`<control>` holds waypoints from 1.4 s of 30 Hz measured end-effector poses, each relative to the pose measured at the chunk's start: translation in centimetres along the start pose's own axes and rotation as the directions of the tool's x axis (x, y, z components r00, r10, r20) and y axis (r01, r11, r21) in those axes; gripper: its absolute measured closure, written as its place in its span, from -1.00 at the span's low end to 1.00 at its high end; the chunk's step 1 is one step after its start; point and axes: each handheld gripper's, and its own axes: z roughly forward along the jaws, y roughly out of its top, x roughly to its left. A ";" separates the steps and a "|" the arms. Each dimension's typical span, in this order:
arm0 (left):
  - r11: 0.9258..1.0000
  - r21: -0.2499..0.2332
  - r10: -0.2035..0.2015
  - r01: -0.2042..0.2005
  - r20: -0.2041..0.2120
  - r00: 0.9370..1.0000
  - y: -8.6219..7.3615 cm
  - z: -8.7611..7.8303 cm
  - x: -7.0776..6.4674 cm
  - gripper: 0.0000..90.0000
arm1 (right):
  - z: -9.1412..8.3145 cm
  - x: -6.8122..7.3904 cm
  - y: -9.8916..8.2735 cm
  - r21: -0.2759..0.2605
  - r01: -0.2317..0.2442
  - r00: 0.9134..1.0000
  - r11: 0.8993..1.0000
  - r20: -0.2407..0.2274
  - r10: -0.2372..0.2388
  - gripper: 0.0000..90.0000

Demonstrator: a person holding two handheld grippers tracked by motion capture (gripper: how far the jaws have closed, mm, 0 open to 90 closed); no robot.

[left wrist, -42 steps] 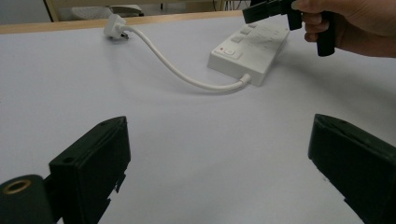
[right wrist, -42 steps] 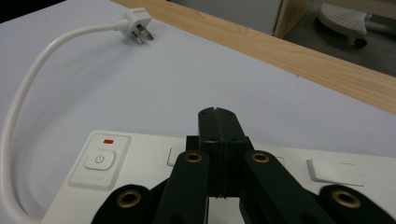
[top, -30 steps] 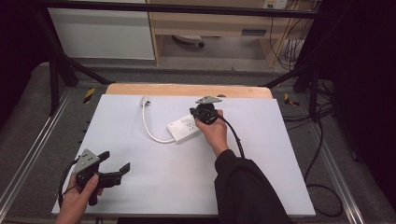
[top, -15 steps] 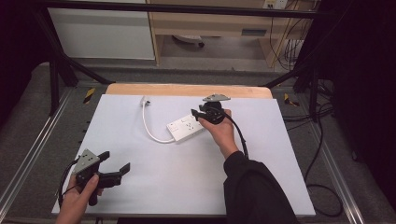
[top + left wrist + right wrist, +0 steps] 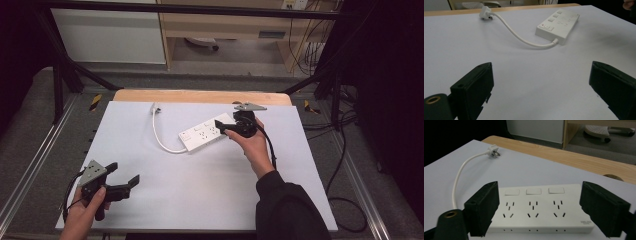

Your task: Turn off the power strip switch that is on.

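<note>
Your right gripper (image 5: 223,127) sits at the right end of the power strip (image 5: 206,135), held just over it, and its jaws have just been opening. In the right gripper view they stand wide, one black jaw on each side of the strip (image 5: 541,207), with clear space between each pad and the white casing, so the strip is released and nothing is grasped. Your right hand (image 5: 252,145) wraps the gripper's body from behind, with the cable trailing back along your dark sleeve (image 5: 287,207).

The strip lies flat on the white mat (image 5: 200,190), in its far half and a little right of centre, set at a slant. Its face is up: three switches (image 5: 533,191) run along the far edge and three sets of sockets sit below them. From its left end the white cord (image 5: 160,137) curves away toward the back of the mat and ends at the plug (image 5: 155,107), which lies near the wooden table edge (image 5: 200,96).

Your left gripper (image 5: 125,182) rests low at the near left corner of the mat, well apart from the strip. Its jaws are spread wide too, with only bare mat (image 5: 536,82) between them, gripping nothing
</note>
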 end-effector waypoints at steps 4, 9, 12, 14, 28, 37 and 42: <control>1.000 0.000 -0.005 0.005 0.000 1.000 0.0 0.0 0.0 -0.87 | -1.8 -0.5 -0.4 -0.017 -0.017 1.000 1.000 0.010 0.018 -0.82; 1.000 0.000 -0.008 0.008 0.000 1.000 0.0 0.0 0.0 -0.87 | -4.4 -1.3 -1.2 -0.050 -0.017 1.000 0.999 0.024 0.019 -0.88; 1.000 0.000 -0.008 0.008 -0.003 1.000 0.0 0.0 0.0 -0.87 | -5.7 -1.8 -1.9 -0.067 -0.011 0.999 0.998 0.046 0.015 -0.90; 1.000 -0.003 -0.014 0.014 -0.005 1.000 0.0 0.0 0.0 -0.87 | -6.5 -2.1 -2.4 -0.075 -0.008 0.998 0.997 0.063 0.012 -0.91; 1.000 -0.008 -0.025 0.025 -0.008 1.000 0.0 0.0 0.2 -0.87 | -11.4 -3.9 -6.9 -0.114 0.003 0.993 0.993 0.116 0.010 -0.88; 1.000 -0.011 -0.027 0.027 -0.006 1.000 0.0 -0.1 0.2 -0.87 | -13.5 -4.3 -10.2 -0.137 0.025 0.988 0.990 0.156 -0.004 -0.94; 0.999 -0.013 -0.030 0.030 -0.004 1.000 0.0 -0.1 0.1 -0.87 | -14.3 -5.0 -11.8 -0.122 -0.002 0.987 0.993 0.158 0.022 -0.94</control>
